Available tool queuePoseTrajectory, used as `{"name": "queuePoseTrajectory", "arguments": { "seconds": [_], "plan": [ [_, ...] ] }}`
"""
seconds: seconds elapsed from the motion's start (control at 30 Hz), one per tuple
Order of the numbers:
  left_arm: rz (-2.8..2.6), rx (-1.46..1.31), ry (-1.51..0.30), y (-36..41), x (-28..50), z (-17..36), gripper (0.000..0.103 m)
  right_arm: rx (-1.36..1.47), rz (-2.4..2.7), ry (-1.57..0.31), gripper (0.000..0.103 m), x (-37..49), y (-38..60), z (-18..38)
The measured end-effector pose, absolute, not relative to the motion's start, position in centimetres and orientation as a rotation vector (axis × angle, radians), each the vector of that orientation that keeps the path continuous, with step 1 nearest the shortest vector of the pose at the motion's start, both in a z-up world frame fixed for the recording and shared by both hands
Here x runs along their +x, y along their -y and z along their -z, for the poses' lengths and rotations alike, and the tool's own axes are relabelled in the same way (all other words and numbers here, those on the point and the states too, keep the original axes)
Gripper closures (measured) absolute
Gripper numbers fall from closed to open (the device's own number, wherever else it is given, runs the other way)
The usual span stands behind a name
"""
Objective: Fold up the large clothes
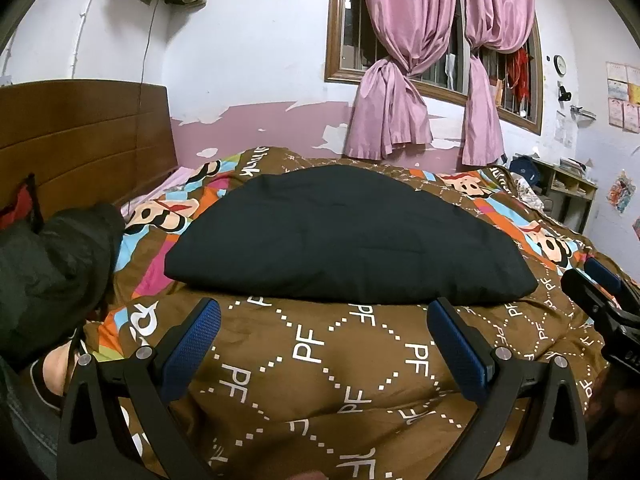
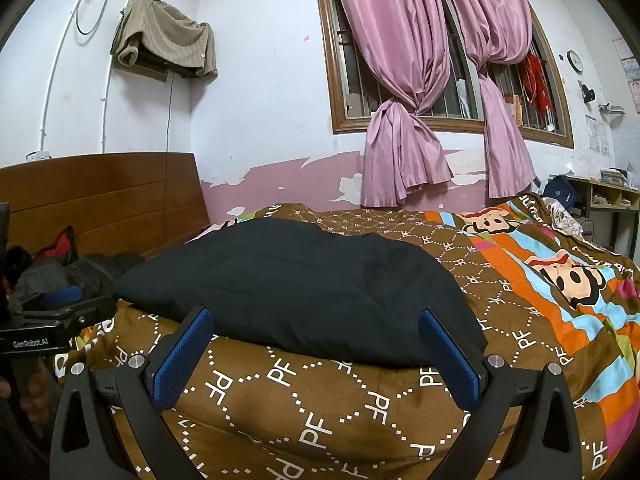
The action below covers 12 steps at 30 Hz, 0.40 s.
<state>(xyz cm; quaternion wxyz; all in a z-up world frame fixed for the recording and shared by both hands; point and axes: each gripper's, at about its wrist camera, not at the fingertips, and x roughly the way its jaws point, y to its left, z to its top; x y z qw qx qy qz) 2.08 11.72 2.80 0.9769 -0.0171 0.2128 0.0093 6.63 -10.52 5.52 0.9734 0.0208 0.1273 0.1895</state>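
Note:
A large black garment (image 1: 344,236) lies folded into a flat, rounded bundle on the brown patterned quilt (image 1: 320,360). In the right wrist view the same black garment (image 2: 288,284) lies just beyond the fingers. My left gripper (image 1: 324,320) is open, held short of the bundle's near edge with nothing between its blue pads. My right gripper (image 2: 316,328) is open too, its tips close to the near edge of the garment and empty. The right gripper (image 1: 604,300) shows at the right edge of the left wrist view; the left gripper (image 2: 60,304) shows at the left of the right wrist view.
A dark padded jacket (image 1: 52,272) is heaped at the bed's left by the wooden headboard (image 1: 80,136). Pink curtains (image 1: 400,80) hang over a barred window behind the bed. A shelf unit (image 2: 608,204) stands at the far right.

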Motion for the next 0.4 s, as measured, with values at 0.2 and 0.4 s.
{"name": "queuePoseTrajectory", "arguments": {
  "seconds": [0.2,0.4],
  "plan": [
    [-0.02,-0.024,-0.434,-12.06,2.5,-2.92,0.002,0.04,-0.384,-0.259,0.0,6.7,10.51,-5.56],
    [-0.029,-0.015,-0.437,-12.09,2.92,-2.85,0.002,0.041,-0.382,-0.26,0.0,6.73,10.45,-5.66]
  ]
}}
